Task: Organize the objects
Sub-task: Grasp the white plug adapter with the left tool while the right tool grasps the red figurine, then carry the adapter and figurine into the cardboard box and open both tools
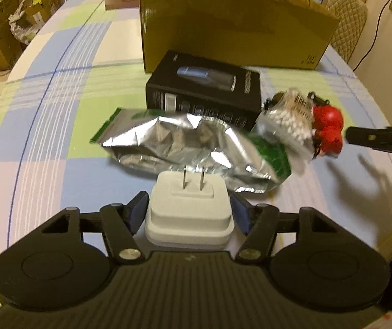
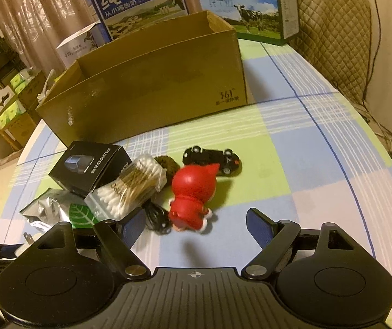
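A white plug adapter (image 1: 187, 213) with two prongs pointing forward sits between the blue pads of my left gripper (image 1: 187, 200), which is shut on its sides just above the checked tablecloth. My right gripper (image 2: 196, 216) is open, low over the table. A red toy figure (image 2: 192, 194) lies on its side just ahead of the right gripper's fingertips, closer to the left finger (image 2: 134, 223). In the left wrist view the right gripper's fingers (image 1: 380, 138) come in from the right, beside the red figure (image 1: 329, 128).
An open cardboard box (image 2: 152, 87) stands behind the pile. Around it lie a black product box (image 1: 204, 87), a crumpled foil bag (image 1: 185, 145), a cotton swab pack (image 2: 133, 189), a black toy car (image 2: 212, 160) and a black cable (image 2: 156, 218). Milk cartons (image 2: 251, 8) stand behind.
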The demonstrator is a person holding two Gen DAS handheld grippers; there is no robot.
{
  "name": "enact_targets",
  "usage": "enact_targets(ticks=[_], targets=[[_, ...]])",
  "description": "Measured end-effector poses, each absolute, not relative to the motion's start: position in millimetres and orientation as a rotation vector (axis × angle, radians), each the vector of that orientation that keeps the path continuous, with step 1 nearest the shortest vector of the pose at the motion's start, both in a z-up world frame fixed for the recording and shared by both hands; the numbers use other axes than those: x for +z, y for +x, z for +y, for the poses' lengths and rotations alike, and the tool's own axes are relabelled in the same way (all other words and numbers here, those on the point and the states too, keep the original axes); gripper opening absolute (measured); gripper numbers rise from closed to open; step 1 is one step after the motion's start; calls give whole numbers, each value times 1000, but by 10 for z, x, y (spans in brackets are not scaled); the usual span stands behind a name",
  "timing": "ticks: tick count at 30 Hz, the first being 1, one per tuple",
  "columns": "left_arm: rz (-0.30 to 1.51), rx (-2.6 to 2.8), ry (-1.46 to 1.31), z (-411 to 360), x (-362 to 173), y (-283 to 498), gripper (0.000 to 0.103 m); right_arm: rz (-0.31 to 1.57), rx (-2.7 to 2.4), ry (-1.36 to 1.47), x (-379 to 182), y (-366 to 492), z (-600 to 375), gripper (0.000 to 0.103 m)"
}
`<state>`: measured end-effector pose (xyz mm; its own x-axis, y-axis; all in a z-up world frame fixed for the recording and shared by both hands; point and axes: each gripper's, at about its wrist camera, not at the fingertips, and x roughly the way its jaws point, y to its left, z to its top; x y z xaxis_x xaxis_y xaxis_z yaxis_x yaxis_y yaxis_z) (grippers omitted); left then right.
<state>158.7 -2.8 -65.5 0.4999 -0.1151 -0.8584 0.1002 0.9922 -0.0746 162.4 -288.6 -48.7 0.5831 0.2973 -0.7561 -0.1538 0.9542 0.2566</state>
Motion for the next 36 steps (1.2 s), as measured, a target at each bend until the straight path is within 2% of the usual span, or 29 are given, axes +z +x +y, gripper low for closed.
enact_targets(ticks=[4, 12, 14, 20, 36], targets=[[1012, -140, -20, -50, -549, 1625, 59, 916, 271, 137, -554, 1786, -2784, 77], [991, -153, -32, -78, -492, 1699, 59, 960, 253, 73, -777, 2050, -2649, 58], [991, -155, -33, -87, -501, 1705, 59, 977, 254, 69, -826, 2083, -2637, 48], [998, -154, -43, -57, -530, 1675, 59, 979, 261, 61, -838, 2048, -2614, 39], [959, -153, -54, 7, -282, 1507, 59, 942, 282, 104, -522, 1662, -2684, 39]])
